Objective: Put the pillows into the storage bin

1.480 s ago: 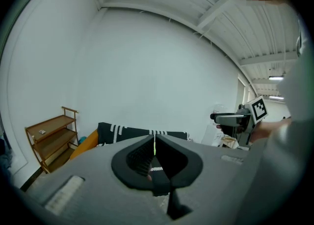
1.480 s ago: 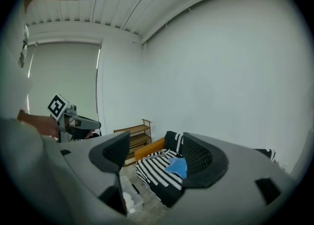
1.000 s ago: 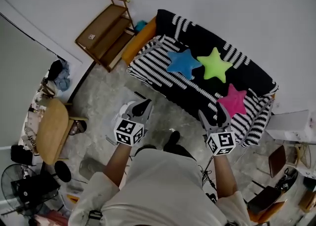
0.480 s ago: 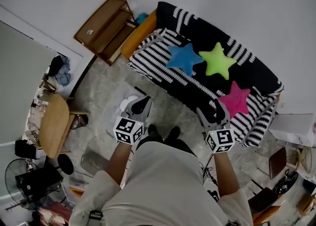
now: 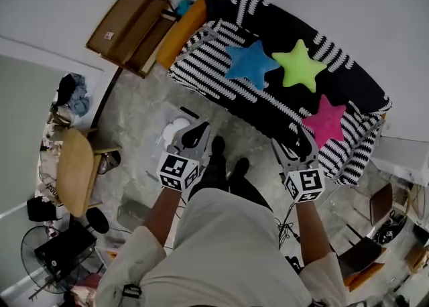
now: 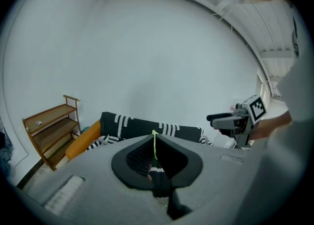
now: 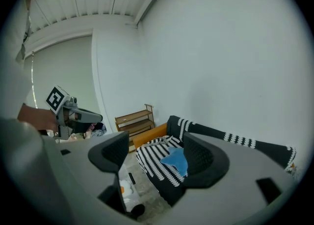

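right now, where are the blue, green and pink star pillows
blue star pillow [image 5: 250, 64], head view, centre of the star
green star pillow [image 5: 299, 64], head view, centre of the star
pink star pillow [image 5: 326, 119], head view, centre of the star

The left gripper [image 5: 195, 137] and right gripper [image 5: 295, 146] have come forward and lower toward the sofa [image 5: 216, 79]. The person's feet [image 5: 218, 147] have stepped closer to it.
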`<state>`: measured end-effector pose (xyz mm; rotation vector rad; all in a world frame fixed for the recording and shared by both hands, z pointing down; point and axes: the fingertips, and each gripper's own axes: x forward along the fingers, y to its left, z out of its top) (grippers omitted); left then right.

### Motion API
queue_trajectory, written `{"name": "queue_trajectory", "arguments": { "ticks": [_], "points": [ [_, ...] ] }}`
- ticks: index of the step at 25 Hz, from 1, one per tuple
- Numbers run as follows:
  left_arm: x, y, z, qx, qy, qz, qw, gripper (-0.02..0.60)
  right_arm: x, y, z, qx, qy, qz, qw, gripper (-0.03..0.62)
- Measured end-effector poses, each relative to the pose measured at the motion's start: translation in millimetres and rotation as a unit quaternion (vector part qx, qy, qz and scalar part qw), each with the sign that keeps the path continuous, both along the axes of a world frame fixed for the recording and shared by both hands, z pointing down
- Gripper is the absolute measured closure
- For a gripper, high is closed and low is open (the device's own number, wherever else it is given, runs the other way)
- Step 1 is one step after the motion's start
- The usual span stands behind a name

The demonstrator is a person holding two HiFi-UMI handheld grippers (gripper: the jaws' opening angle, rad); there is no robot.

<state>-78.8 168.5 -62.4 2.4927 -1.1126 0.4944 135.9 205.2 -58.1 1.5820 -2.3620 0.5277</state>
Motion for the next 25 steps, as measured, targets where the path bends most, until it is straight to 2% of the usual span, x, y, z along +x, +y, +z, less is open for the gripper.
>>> {"name": "queue_trajectory", "arguments": {
  "ticks": [14,25],
  "points": [
    [-29,-107,91,-0.045,-0.020,0.040,0.9980,0.560,-37,-102,83,-0.059,0.008,0.022,0.998,0.253],
    [-31,-159,176,-0.064,-0.035,0.059,0.9956,0.560,-41,-164,188,-0.111,0.018,0.028,0.993,0.237]
  ]
}}
